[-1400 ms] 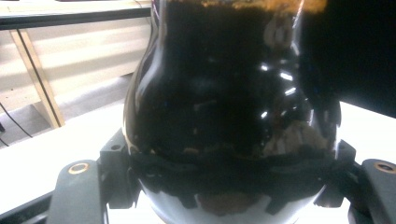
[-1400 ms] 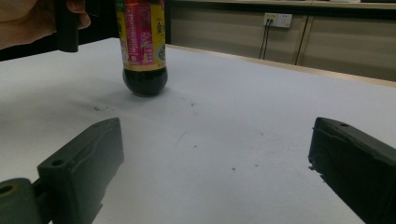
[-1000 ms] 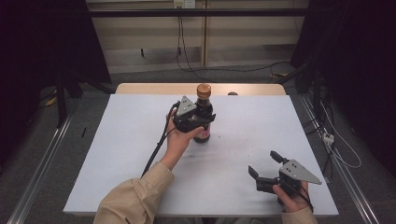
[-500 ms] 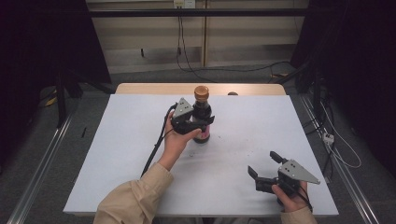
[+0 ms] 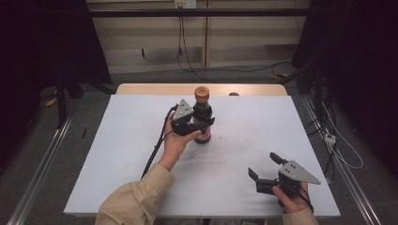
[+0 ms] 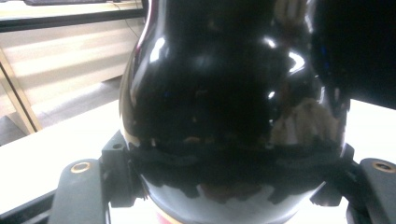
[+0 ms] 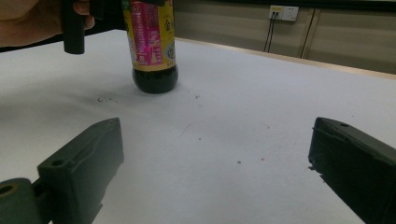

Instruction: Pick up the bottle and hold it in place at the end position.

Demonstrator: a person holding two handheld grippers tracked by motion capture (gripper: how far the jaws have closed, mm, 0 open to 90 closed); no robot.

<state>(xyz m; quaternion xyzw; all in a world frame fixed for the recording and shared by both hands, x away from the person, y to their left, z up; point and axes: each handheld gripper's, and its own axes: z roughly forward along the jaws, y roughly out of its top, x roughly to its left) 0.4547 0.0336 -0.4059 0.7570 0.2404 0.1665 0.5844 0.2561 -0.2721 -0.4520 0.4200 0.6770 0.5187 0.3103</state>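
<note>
Clamping the dark glass sauce bottle with a brown cap and pink label [image 5: 202,117] around its body, the left gripper [image 5: 195,124] has just tightened, probably to steady it upright on the white table [image 5: 117,154], toward the far middle. The right gripper [image 5: 265,171] waits near the front edge, well apart, jaws spread and holding nothing.

your left gripper [image 5: 202,123] is clamped tight, jaws just closing; your right gripper [image 5: 265,169] rests with jaws spread wide.
</note>
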